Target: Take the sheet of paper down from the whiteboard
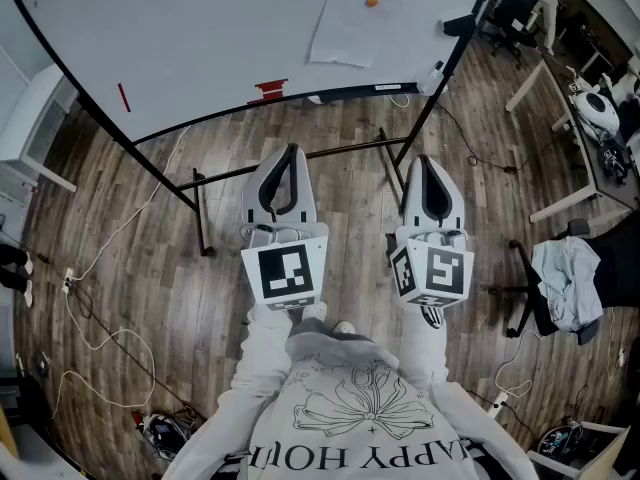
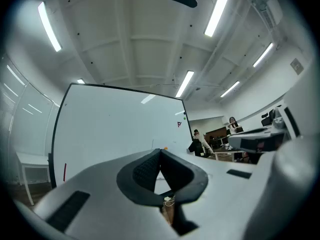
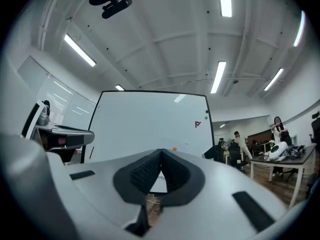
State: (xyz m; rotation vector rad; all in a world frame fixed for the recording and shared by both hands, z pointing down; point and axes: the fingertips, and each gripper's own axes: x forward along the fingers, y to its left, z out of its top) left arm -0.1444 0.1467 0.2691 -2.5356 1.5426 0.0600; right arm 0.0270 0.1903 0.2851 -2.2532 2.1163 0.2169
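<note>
The white sheet of paper [image 1: 355, 23] hangs on the whiteboard [image 1: 200, 38], pinned near its top by an orange magnet [image 1: 371, 2]. Both grippers are held side by side in front of the board, well short of it, and point toward it. My left gripper [image 1: 291, 151] is shut with nothing in it, and so is my right gripper [image 1: 427, 159]. In the left gripper view the shut tips [image 2: 160, 151] sit just below the magnet [image 2: 165, 148]. In the right gripper view the magnet [image 3: 174, 148] shows just right of the tips [image 3: 161, 151].
A red marker [image 1: 123, 97] and a red eraser [image 1: 270, 90] sit low on the board. The board's black stand legs [image 1: 200, 218] reach toward me over the wood floor. Cables [image 1: 100, 268] trail at left. A chair with cloth [image 1: 565, 283] and desks [image 1: 590, 138] stand right.
</note>
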